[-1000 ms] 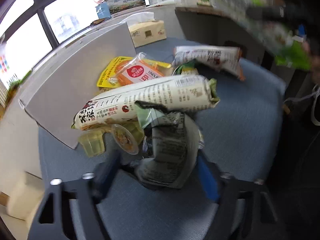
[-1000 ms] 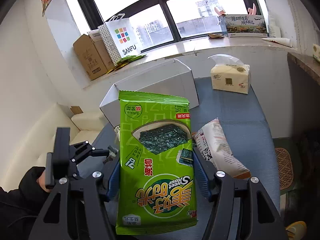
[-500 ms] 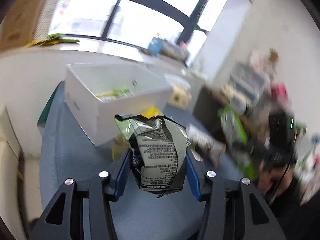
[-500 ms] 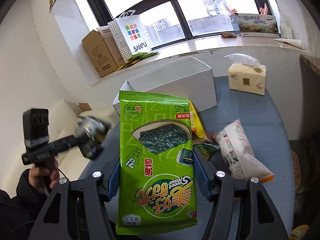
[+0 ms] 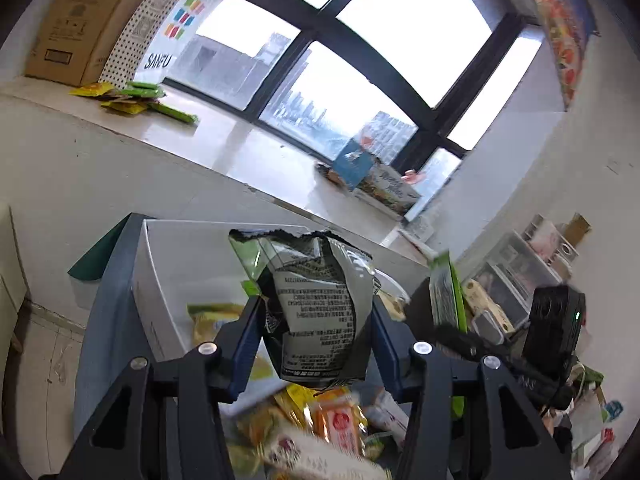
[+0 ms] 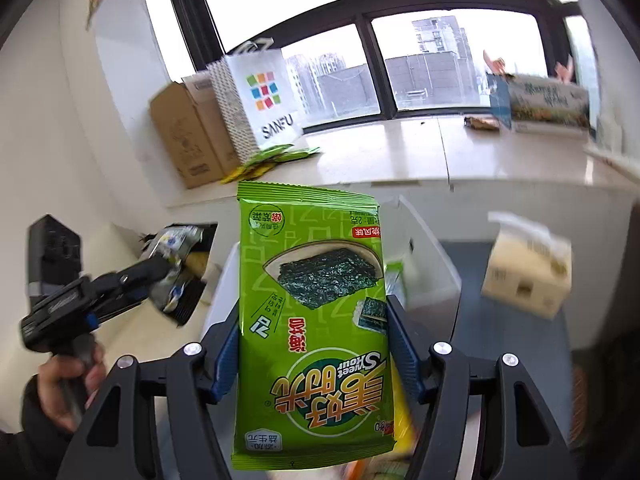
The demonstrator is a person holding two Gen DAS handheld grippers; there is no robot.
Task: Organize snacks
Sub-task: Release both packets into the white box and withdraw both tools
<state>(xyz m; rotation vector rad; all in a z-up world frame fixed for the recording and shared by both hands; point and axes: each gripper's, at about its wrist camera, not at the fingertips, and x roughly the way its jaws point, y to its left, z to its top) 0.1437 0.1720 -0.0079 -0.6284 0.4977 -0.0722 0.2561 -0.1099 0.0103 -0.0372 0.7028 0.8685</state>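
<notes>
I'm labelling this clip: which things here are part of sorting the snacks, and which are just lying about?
Part of the job:
- green seaweed packet, clamped in the right gripper
- crumpled dark packet, clamped in the left gripper
- white box
- loose snack packets

Lying about:
- tissue box
- SANFU bag
- cardboard box

Blue-grey table (image 6: 504, 344) bearing white box (image 5: 168, 280), tissue box (image 6: 524, 272), loose snack packets (image 5: 320, 428).
</notes>
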